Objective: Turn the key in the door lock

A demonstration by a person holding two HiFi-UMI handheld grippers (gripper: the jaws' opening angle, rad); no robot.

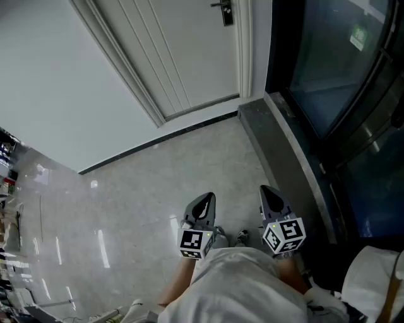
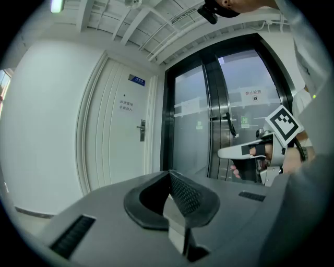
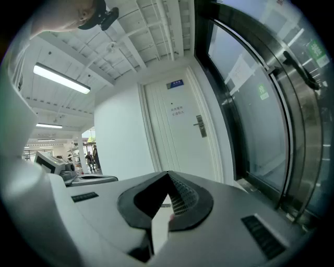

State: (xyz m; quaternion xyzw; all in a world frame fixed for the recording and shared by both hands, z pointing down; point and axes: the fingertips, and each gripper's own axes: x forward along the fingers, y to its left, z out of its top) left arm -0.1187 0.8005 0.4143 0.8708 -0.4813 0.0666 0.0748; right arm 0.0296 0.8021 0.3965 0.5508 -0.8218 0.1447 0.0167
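Door lock [image 1: 225, 11]: seemingly a dark plate with a lever handle, too small for finer detail. Sits on the right edge of the white door [image 1: 183, 57], itself shut in its frame.

Well short of the door, low in front of the person's torso: left gripper [image 1: 203, 205] and right gripper [image 1: 270, 197]. Held side by side, near each other but apart, both aimed toward the door and tipped slightly below level. Of the two, the right one nearer the glass wall [image 1: 328, 63] to the right of the door.

Left jaws closed tip to tip, nothing between them. Right jaws pressed together likewise, gripping nothing.

Fingers [image 2: 236, 170] curled round the right gripper's handle, wrist straight. Bare left forearm [image 1: 177, 285] stretched out behind the left gripper, in line with it.

Pale glossy floor [image 1: 158, 189] between the grippers and the door.
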